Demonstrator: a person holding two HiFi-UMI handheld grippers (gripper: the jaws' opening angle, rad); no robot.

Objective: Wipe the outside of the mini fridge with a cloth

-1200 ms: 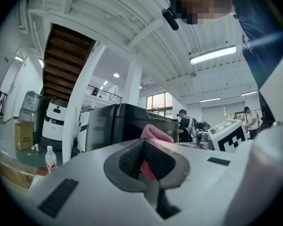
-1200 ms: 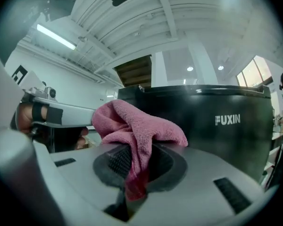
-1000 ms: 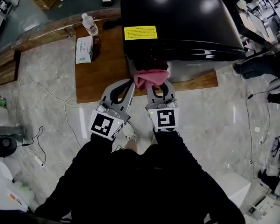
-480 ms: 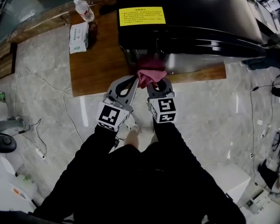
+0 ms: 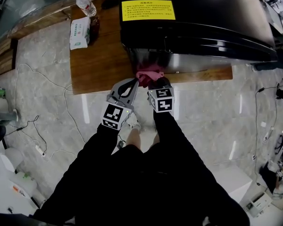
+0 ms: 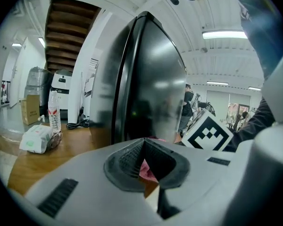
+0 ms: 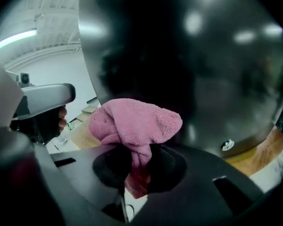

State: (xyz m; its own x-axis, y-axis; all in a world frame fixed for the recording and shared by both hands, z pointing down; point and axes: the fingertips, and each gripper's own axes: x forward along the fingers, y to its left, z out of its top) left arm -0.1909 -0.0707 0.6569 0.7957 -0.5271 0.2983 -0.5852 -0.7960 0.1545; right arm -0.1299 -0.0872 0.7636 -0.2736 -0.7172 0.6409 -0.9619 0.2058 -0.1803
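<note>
Grey stone floor, with a low wooden platform carrying the black mini fridge. A water bottle and a tissue pack sit at the platform's far left, well apart from the work.

Your right gripper has its jaws pinching the pink cloth by a twisted tail, and the bunched end sticks out ahead of the tips. Compared with a second ago, you've pushed that gripper forward and tipped it steeper. The cloth was hanging short of the door and now sits right up at the lower front of the fridge, by the shiny strip under the door. The right gripper view shows the wad against the dark door, though actual contact is hard to confirm.

Your left gripper has its jaws pressed together on nothing. It sits just beside the cloth, pointing at the same corner, and has barely shifted.

My read is that the approach is over and the wiping stroke on the front face is starting. The top, with its yellow label, and the sides are likely still to do.
</note>
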